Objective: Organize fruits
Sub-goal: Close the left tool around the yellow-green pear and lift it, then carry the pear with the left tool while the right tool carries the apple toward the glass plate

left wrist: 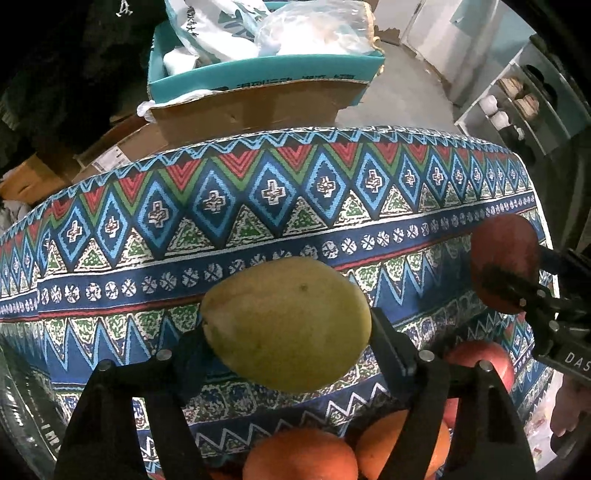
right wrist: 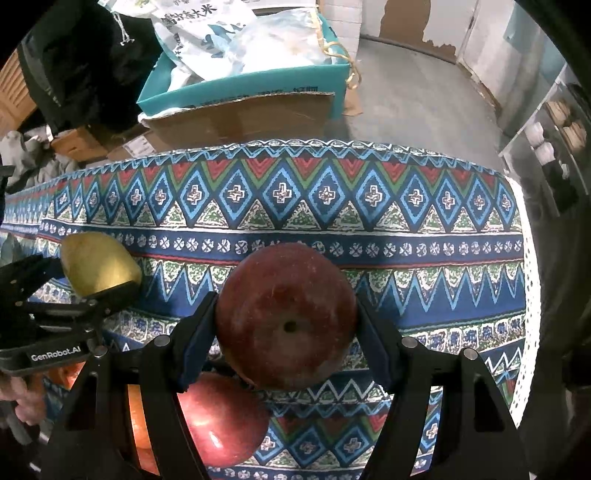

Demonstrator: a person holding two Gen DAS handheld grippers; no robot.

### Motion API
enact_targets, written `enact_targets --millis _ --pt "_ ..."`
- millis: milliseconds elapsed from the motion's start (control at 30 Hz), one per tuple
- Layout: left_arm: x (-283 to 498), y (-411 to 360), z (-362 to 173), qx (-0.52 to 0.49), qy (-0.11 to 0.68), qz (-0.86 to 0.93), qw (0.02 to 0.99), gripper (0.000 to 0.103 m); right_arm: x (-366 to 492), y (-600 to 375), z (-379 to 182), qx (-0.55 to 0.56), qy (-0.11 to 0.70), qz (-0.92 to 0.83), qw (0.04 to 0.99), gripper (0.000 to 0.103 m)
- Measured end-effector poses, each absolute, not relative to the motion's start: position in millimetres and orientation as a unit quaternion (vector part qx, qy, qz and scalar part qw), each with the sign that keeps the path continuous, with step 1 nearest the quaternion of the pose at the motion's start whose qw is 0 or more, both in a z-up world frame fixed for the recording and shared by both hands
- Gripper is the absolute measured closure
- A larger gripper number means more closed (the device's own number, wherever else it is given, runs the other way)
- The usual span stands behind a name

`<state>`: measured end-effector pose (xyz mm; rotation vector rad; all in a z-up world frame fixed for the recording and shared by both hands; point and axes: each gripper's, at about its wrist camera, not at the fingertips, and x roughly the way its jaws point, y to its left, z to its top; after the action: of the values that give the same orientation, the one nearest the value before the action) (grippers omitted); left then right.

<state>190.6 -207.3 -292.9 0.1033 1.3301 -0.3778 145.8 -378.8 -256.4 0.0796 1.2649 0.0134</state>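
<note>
My left gripper (left wrist: 288, 328) is shut on a yellow-green mango (left wrist: 286, 323) and holds it above the patterned tablecloth (left wrist: 258, 206). My right gripper (right wrist: 286, 321) is shut on a dark red apple (right wrist: 286, 317), also lifted over the cloth. The right gripper with the apple (left wrist: 504, 262) shows at the right of the left wrist view. The left gripper with the mango (right wrist: 99, 264) shows at the left of the right wrist view. Below lie two oranges (left wrist: 303, 456), a second red apple (right wrist: 221, 421) and another orange (right wrist: 138, 424).
A teal cardboard box (left wrist: 258, 74) full of plastic bags (left wrist: 295, 33) stands beyond the table's far edge, with brown boxes (left wrist: 122, 151) beside it. A white shelf unit (left wrist: 517, 107) stands at the far right on a grey floor (right wrist: 406, 92).
</note>
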Motion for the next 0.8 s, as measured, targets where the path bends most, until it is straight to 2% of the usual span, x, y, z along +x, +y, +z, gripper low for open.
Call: enact_targets --millis 267,800 --pt "179 -197 -281 0.073 0.583 -0.164 0.793 0.025 140 -370 -251 0.025 0.577 0.001 0.816 0.032" --pt "151 -175 -212 0.101 0.503 -0.160 0.843 0.025 129 -342 -198 0.005 0.521 0.014 0.854 0.032"
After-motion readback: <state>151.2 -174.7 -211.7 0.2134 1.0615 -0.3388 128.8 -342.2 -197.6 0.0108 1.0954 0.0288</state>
